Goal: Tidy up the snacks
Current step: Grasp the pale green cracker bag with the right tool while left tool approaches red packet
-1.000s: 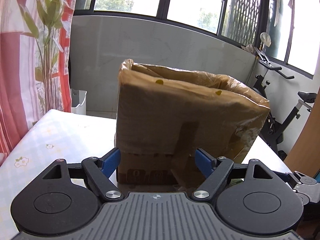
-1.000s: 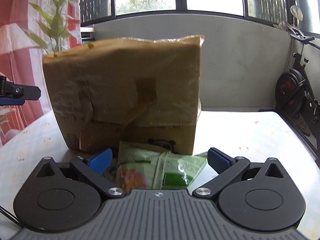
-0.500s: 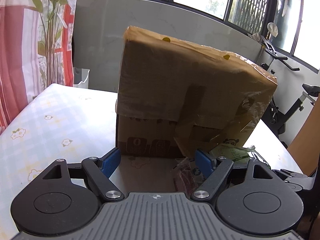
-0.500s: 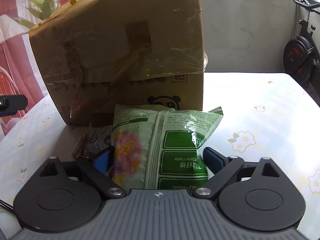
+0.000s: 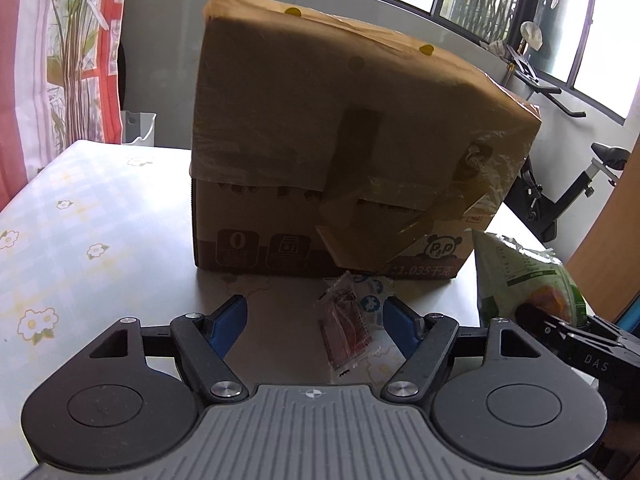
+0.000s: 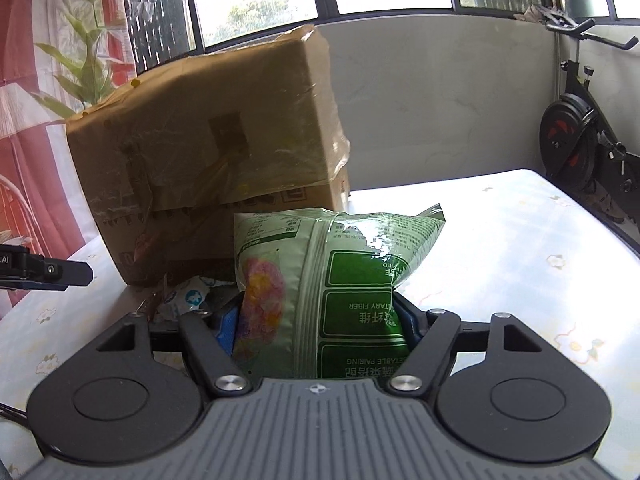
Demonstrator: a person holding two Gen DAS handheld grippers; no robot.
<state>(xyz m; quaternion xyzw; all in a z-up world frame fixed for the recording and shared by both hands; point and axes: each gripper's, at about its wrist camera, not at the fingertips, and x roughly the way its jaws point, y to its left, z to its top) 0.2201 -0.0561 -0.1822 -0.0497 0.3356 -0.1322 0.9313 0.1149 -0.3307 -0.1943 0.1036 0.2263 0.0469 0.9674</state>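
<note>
Green snack bag (image 6: 332, 280) is clamped between the jaws of the right gripper (image 6: 320, 320), lifted in front of the cardboard box (image 6: 208, 160). Left gripper (image 5: 312, 320) jaws are wide apart, nothing held, poised over the small red packet (image 5: 346, 334) and white packet (image 5: 370, 298) on the table (image 5: 80, 220) near the box base. Likely step: bag to be carried up and dropped into the box; grip should be kept firm, bag raised clear of the rim. Box top and interior are not seen; whether it is open cannot be told. Right fingertips are hidden by the bag.
</note>
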